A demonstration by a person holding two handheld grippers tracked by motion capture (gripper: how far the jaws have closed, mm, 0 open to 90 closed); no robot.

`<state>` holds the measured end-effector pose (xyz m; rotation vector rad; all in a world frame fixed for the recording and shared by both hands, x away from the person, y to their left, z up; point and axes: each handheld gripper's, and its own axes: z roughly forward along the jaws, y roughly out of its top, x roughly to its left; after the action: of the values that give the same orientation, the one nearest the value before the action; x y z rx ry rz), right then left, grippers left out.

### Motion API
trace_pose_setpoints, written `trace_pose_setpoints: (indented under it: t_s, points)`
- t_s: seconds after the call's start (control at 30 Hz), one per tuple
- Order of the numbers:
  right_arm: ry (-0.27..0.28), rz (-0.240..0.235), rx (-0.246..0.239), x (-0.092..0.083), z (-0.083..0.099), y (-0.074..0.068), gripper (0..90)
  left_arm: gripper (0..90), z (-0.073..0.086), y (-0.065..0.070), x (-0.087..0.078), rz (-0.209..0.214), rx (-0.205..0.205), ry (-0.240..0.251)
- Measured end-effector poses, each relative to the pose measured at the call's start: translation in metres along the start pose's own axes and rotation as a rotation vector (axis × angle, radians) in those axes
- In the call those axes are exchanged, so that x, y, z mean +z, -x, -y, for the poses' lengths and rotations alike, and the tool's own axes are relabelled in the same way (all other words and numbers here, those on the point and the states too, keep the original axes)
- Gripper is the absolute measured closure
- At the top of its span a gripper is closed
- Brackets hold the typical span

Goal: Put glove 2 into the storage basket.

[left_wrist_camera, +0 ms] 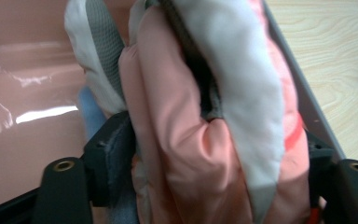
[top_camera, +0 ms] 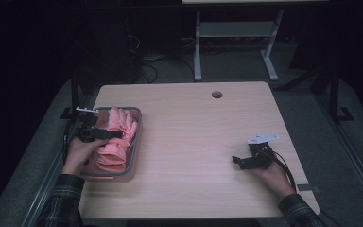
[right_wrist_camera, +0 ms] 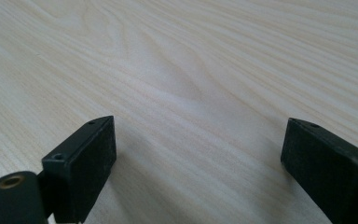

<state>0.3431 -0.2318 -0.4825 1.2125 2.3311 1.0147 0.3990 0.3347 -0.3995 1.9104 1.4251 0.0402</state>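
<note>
The left gripper (top_camera: 105,134) stands over the pink gloves (top_camera: 116,141) in the grey tray (top_camera: 137,137) at the bench's left edge, jaws spread around the padded fabric — a snagged fold could drag a glove out on withdrawal — while the right gripper (top_camera: 238,161) rests released.

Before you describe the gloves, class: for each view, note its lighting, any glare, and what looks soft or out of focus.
High view: dim, room beyond the table almost black, pink gloves in the tray brightest. Left gripper view: bright glare streaks on the tray's glossy floor; gloves very close and soft. Right gripper view: evenly lit wood grain, soft shadows beside the black fingers.
</note>
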Motion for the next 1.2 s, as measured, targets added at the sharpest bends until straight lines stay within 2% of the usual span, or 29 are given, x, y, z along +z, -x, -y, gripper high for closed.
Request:
trace_pose_setpoints:
  t_s: [0.2, 0.4, 0.47, 0.53, 0.57, 0.8, 1.0, 1.13, 1.2]
  points:
    - [0.0, 0.0, 0.0, 0.0, 0.0, 0.0, 9.7, 19.5, -0.001, -0.004, -0.011, -0.013, 0.004, 0.021]
    - [0.0, -0.001, 0.0, 0.0, 0.0, 0.0, 9.7, 17.9, -0.003, -0.009, -0.027, -0.053, 0.015, 0.036]
    - [0.0, -0.001, 0.0, 0.0, 0.0, 0.0, 9.7, 17.9, -0.003, -0.009, -0.031, -0.053, 0.013, 0.049]
    - [0.0, -0.001, 0.0, 0.0, 0.0, 0.0, 9.7, 17.1, -0.004, -0.007, -0.034, -0.018, 0.014, 0.055]
    - [0.0, -0.001, 0.0, 0.0, 0.0, 0.0, 9.7, 17.0, -0.004, -0.004, -0.035, -0.017, 0.025, 0.062]
    - [0.001, -0.001, -0.001, 0.0, 0.0, 0.0, 9.7, 14.7, -0.013, 0.007, -0.055, -0.059, 0.077, 0.125]
    - [0.0, -0.001, 0.0, 0.0, 0.0, 0.0, 9.7, 14.7, -0.023, 0.028, -0.069, -0.048, 0.141, 0.165]
    - [-0.001, 0.001, 0.002, 0.0, 0.0, 0.0, 9.7, 14.7, -0.03, 0.049, -0.064, -0.025, 0.187, 0.178]
    - [-0.002, -0.001, 0.005, 0.0, 0.0, 0.0, 9.7, 14.7, -0.032, 0.061, -0.057, -0.009, 0.218, 0.168]
